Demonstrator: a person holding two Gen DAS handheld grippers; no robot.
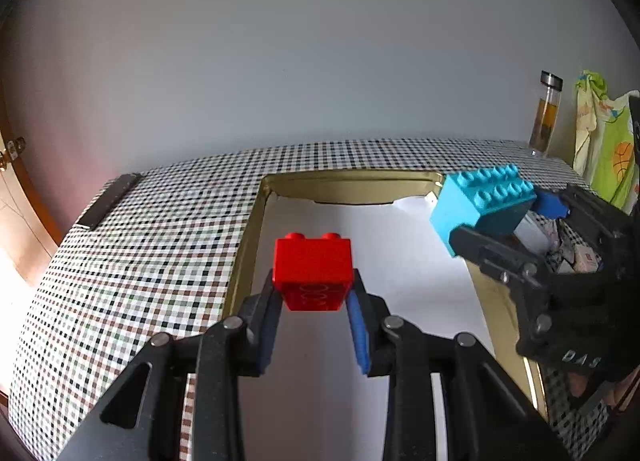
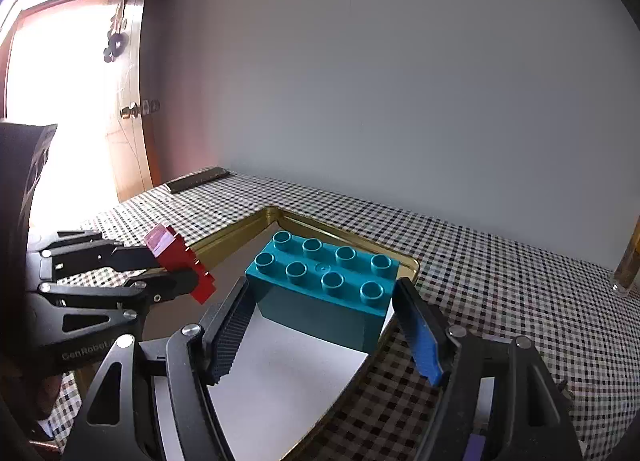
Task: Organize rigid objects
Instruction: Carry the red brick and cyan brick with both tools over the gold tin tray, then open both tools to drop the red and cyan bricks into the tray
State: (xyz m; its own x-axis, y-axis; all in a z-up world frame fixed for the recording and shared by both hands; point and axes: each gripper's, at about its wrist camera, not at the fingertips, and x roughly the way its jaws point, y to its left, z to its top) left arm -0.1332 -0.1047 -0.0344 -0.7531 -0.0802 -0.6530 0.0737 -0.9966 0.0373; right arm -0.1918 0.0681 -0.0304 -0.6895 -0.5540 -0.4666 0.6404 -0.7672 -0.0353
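- Left gripper [image 1: 314, 291]: fingers clamped on the red brick [image 1: 313, 271], one pad on each side face. Brick sits at centre of the left wrist view, lifted clear above the tray's white floor.
- Red brick: small, glossy, two studs visible along its top back edge, studs up, faint round outlines on the near face. From the right wrist view it appears at 9 o'clock [image 2: 182, 265], pinched between the black fingers [image 2: 120, 257].
- Right gripper [image 2: 322, 301]: fingers clenched on the teal brick [image 2: 324, 285], pads against its two short ends.
- Teal brick: larger block, eight hollow round studs in two rows of four, top lighter than the shaded near side. In the left wrist view it is at 2 o'clock [image 1: 480, 201], tilted, over the tray's right rim.
- Tray [image 1: 256, 221]: gold-rimmed, white inside, lying on the checked tablecloth [image 1: 140, 261].
- Bottle [image 1: 546, 113] with amber contents stands at the table's far right, 2 o'clock.
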